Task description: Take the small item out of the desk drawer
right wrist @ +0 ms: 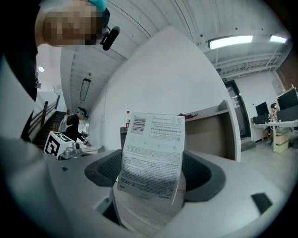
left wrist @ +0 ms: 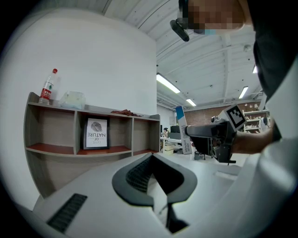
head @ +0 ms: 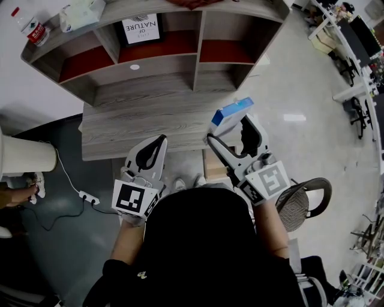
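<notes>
A small blue and white box (head: 231, 111) hangs above the right end of the grey wooden desk (head: 120, 129), with my right gripper (head: 233, 129) shut on its lower part. In the right gripper view the box's printed white face (right wrist: 153, 155) stands upright between the dark pads. My left gripper (head: 161, 141) is shut on nothing, just in front of the desk's front edge. The left gripper view shows its pads (left wrist: 139, 179) meeting, and the right gripper (left wrist: 215, 135) with the box (left wrist: 182, 128) off to the right. A brown panel (head: 212, 164) under the desk edge could be the drawer.
A shelf unit (head: 156, 72) at the back of the desk holds a framed print (head: 141, 29), a water bottle (head: 31, 27) and a tissue pack (head: 81, 13). A mesh chair (head: 303, 201) stands at my right. A white cylinder (head: 27, 157) and a power strip (head: 90, 197) are at the left.
</notes>
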### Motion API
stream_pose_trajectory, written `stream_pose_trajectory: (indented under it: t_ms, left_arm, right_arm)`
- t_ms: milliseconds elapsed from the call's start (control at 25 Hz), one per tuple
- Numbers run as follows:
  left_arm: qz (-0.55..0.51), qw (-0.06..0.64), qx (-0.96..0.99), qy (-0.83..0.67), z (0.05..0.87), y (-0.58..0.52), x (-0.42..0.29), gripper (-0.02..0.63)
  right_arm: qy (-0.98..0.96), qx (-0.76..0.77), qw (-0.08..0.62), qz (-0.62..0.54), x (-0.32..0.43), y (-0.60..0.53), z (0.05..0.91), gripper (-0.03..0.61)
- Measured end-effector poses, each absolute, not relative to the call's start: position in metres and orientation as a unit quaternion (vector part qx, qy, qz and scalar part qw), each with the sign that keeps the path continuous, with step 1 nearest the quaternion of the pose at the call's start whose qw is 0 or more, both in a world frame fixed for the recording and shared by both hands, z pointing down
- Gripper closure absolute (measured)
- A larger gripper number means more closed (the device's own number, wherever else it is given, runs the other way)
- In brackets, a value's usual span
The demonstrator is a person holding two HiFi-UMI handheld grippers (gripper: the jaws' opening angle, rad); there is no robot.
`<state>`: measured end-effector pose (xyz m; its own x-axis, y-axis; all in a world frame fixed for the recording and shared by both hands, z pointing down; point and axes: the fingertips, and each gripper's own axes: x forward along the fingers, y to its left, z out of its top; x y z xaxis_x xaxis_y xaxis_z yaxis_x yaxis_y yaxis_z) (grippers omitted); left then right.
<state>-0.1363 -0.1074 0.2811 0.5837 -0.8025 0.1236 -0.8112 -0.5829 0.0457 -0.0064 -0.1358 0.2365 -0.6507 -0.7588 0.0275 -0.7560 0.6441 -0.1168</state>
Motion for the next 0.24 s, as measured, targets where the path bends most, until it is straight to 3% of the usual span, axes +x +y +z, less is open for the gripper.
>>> stream_pose_trajectory:
  t_ms: [240]
  left_arm:
    - [0.045, 0.049, 0.889, -0.453, 0.2818, -0.1074, -0.1361, 0.604]
  right_arm:
    - [0.905, -0.422, 0.012, -0.05, -0.0044, -0.1379, 0.2365, 0.175]
